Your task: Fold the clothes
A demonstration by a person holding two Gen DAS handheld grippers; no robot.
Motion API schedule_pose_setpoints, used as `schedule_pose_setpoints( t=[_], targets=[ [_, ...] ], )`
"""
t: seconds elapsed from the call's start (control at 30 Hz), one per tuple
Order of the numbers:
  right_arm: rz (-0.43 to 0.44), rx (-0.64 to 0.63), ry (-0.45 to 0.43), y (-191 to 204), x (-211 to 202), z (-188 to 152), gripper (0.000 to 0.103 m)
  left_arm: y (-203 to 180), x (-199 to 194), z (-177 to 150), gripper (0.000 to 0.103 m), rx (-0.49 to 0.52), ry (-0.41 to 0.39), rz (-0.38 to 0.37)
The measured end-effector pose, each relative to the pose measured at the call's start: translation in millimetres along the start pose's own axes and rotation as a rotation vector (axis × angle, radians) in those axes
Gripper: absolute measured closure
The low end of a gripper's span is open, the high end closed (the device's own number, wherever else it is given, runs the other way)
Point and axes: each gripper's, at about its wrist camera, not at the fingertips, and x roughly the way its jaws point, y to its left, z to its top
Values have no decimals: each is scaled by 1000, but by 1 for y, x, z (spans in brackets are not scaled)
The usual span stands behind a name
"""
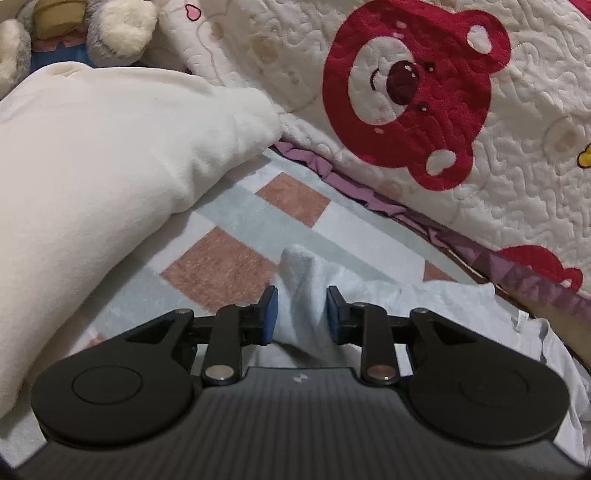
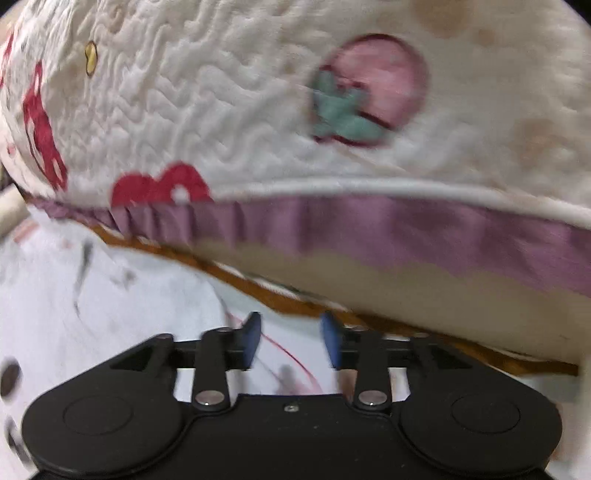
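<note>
Straddling a raised fold of the pale blue-white garment (image 1: 306, 295), the left gripper (image 1: 302, 315) has its blue pads spread at either side of the ridge, not pinching. A cream pillow (image 1: 110, 155) lies at ten o'clock, and only this view shows it. The right gripper (image 2: 291, 341), spread and empty, hovers over white printed cloth (image 2: 92, 295) below the quilt (image 2: 258, 110) at twelve o'clock; that view is blurred.

Home bedroom: bear quilt (image 1: 461, 110), plush toy (image 1: 110, 29), pillow (image 1: 92, 166)

garment (image 1: 424, 306): 1 | pillow (image 1: 110, 166): 1 | quilt (image 1: 517, 147): 1 | tool: 2 (image 1: 302, 314) (image 2: 290, 339)
</note>
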Motion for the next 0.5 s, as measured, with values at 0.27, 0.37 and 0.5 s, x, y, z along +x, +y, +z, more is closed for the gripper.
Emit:
schedule_pose_setpoints(
  t=[0.27,0.37,0.5],
  targets=[
    [56,374,42,-62,-33,-60,36,15,5,-8,57,-118,53,-100],
    [76,515,58,-85,-46,-83,35,-1,-6,-11,87,-50,1,-47],
    [65,655,54,-99,-49,-118,32,-32,-20,-14,91,87,-59,19]
  ],
)
